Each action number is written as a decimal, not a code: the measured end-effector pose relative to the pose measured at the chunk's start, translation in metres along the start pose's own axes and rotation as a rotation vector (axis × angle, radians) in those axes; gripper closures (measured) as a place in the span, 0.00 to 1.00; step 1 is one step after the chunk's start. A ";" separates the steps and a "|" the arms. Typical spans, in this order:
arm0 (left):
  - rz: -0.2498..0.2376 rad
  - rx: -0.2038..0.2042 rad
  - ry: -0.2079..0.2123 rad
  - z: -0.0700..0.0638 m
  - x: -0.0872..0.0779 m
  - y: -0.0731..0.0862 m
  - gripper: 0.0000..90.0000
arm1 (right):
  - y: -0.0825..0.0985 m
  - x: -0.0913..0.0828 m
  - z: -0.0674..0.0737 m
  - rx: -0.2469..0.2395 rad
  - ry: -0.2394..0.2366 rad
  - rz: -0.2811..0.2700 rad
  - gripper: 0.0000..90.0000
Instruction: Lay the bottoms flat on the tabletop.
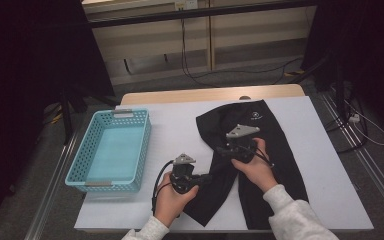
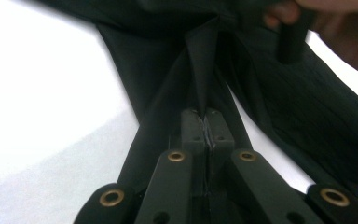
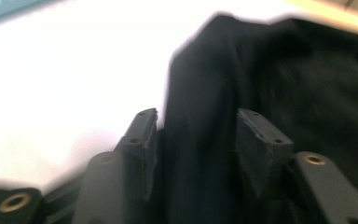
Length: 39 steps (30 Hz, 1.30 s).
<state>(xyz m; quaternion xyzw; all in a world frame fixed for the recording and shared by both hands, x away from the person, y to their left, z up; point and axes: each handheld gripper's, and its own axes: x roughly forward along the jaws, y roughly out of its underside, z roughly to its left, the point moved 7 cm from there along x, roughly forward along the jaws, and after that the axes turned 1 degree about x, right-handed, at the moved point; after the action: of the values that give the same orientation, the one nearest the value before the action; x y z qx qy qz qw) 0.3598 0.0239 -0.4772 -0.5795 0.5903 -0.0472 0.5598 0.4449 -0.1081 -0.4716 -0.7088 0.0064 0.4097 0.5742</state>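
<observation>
Nearest us, our left gripper (image 1: 206,178) is clenched on a fold of the black trousers (image 1: 275,150), so we should keep that pinch steady. Beyond it, our right gripper (image 1: 219,148) stands released, cloth between its jaws but unpressed; it should bite deeper before closing. The trousers sprawl across the white bench (image 1: 175,125), right of the blue basket (image 1: 111,151).

1. The basket (image 1: 111,152) stands on the left part of the surface (image 1: 175,125).
2. The garment (image 1: 272,150) lies right of the basket, well apart from it, reaching from the far edge to the near edge.
3. The left gripper (image 1: 206,177) sits between basket and garment, at the garment's near left edge.
4. The right gripper (image 1: 225,148) is over the garment's middle, behind the left one.
</observation>
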 end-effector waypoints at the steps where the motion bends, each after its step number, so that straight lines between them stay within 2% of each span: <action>1: -0.004 -0.003 0.001 0.001 0.000 0.000 0.99 | -0.011 0.012 0.004 -0.021 -0.024 -0.015 0.51; 2: -0.007 -0.004 -0.002 0.001 -0.001 0.000 0.99 | -0.011 0.012 0.004 -0.021 -0.024 -0.015 0.51; 4: -0.009 -0.011 -0.002 0.003 -0.002 0.000 0.99 | -0.019 0.025 0.008 -0.036 -0.033 -0.009 0.51; 5: -0.010 -0.010 -0.002 0.004 -0.003 0.001 0.99 | -0.022 0.040 0.009 -0.029 -0.023 0.013 0.51; 6: -0.009 -0.015 -0.002 0.005 -0.004 0.001 0.99 | -0.022 0.048 0.010 -0.043 -0.017 0.033 0.51; 7: -0.013 -0.021 -0.004 0.006 -0.005 0.001 0.99 | -0.022 0.048 0.010 -0.043 -0.017 0.033 0.51; 9: -0.017 -0.028 -0.007 0.008 -0.007 0.002 0.99 | -0.021 0.062 0.013 -0.020 -0.033 0.051 0.52; 12: -0.014 -0.035 -0.014 0.010 -0.007 0.004 0.99 | -0.011 0.077 0.005 0.013 0.039 0.107 0.51; 13: -0.013 -0.034 -0.014 0.010 -0.007 0.004 0.99 | -0.008 0.079 0.002 0.041 0.036 0.100 0.57; 14: -0.013 -0.033 -0.015 0.010 -0.007 0.003 0.99 | -0.008 0.079 0.002 0.041 0.036 0.100 0.57; 16: -0.016 -0.028 -0.012 0.008 -0.007 0.001 0.99 | -0.009 0.078 0.001 0.020 0.036 0.103 0.71; 17: -0.016 -0.026 -0.013 0.007 -0.007 0.001 0.99 | -0.009 0.078 -0.001 0.010 0.038 0.110 0.89; 18: -0.018 -0.026 -0.011 0.007 -0.007 0.001 0.99 | -0.009 0.078 -0.001 0.010 0.038 0.110 0.89; 20: -0.022 -0.021 -0.010 0.005 -0.007 0.000 0.99 | -0.009 0.078 -0.006 0.022 0.046 0.115 0.99; 21: -0.021 -0.018 -0.005 0.004 -0.007 0.000 0.99 | -0.010 0.078 -0.010 0.060 0.029 0.120 0.99; 26: -0.035 -0.023 -0.001 0.004 -0.009 -0.003 0.99 | -0.016 0.072 -0.013 0.079 0.010 0.104 1.00; 31: -0.061 -0.030 0.017 0.000 -0.012 -0.009 0.99 | -0.031 0.052 -0.026 0.126 -0.015 0.039 1.00; 32: -0.065 -0.026 0.021 -0.001 -0.013 -0.010 0.99 | -0.035 0.044 -0.030 0.139 -0.020 0.017 1.00; 37: -0.084 -0.016 0.040 -0.008 -0.014 -0.018 0.99 | -0.045 0.029 -0.040 0.143 -0.011 -0.013 1.00; 39: -0.086 -0.012 0.050 -0.011 -0.014 -0.021 0.99 | -0.049 0.024 -0.045 0.159 -0.013 -0.031 1.00</action>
<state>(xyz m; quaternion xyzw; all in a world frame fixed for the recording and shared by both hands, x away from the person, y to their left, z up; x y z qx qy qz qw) 0.3606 0.0213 -0.4499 -0.6064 0.5790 -0.0823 0.5388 0.5103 -0.1169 -0.4456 -0.6583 0.0242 0.4033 0.6351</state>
